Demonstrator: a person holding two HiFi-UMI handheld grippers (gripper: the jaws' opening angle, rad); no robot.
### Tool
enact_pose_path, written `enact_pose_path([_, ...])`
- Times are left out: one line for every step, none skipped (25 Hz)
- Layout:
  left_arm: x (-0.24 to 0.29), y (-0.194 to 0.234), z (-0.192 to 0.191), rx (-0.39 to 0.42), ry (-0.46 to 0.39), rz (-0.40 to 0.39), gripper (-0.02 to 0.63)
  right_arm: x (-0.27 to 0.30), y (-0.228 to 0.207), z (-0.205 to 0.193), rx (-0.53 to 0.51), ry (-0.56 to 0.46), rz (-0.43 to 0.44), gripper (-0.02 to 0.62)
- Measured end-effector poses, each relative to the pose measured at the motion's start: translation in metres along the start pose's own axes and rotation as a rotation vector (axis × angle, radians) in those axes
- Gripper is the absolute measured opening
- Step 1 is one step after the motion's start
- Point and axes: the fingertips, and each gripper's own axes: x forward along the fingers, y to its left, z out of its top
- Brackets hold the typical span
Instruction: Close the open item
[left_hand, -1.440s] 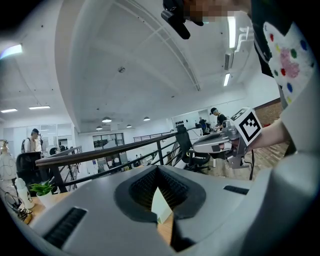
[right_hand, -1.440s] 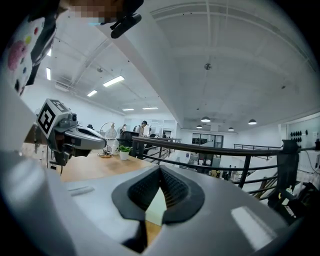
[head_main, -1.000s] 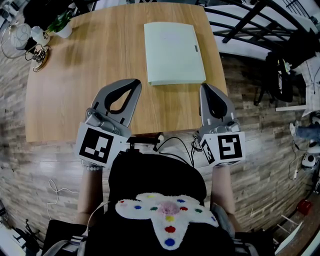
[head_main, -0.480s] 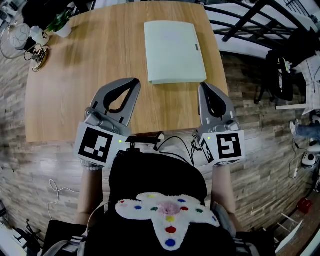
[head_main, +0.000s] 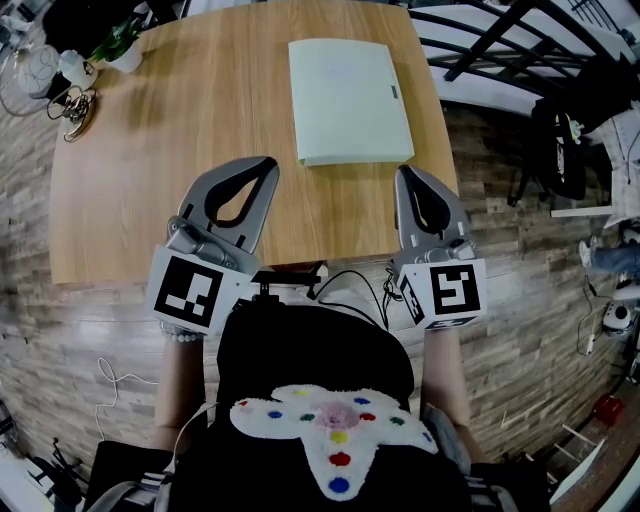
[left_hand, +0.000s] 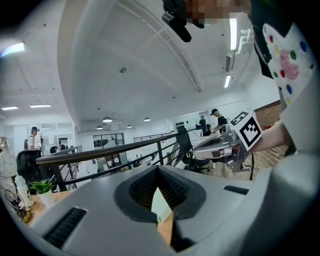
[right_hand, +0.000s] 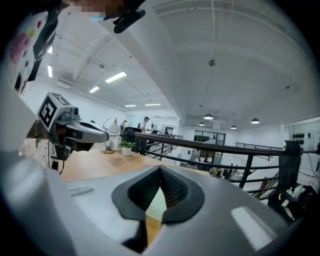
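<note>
A pale green flat case (head_main: 348, 100) lies shut on the far half of the wooden table (head_main: 150, 180), with a small tab on its right edge. My left gripper (head_main: 268, 165) hovers over the table's near part, a little left of the case and short of it, jaws shut on nothing. My right gripper (head_main: 404, 172) is just below the case's near right corner, also shut and empty. A sliver of the case (left_hand: 161, 206) shows through the hollow behind the left gripper's (left_hand: 158, 167) closed tips. The same case (right_hand: 156, 205) shows that way under the right gripper (right_hand: 160, 167).
A potted plant (head_main: 118, 50), a glass ornament (head_main: 40, 70) and a small round dish (head_main: 75, 110) crowd the table's far left corner. Black railing (head_main: 500, 40) runs past the right side. Cables (head_main: 350, 290) hang at the near edge. People stand far off.
Almost nothing: the right gripper has drifted very slightly left. The case and the left gripper stay where they were.
</note>
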Motion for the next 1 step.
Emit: enact_pose_path([0.0000,0.0002,0.0000,-0.001,0.000,0.001,0.006,0.0002,0.0002,-0.0003,-0.003,0.002,0.001,0.008])
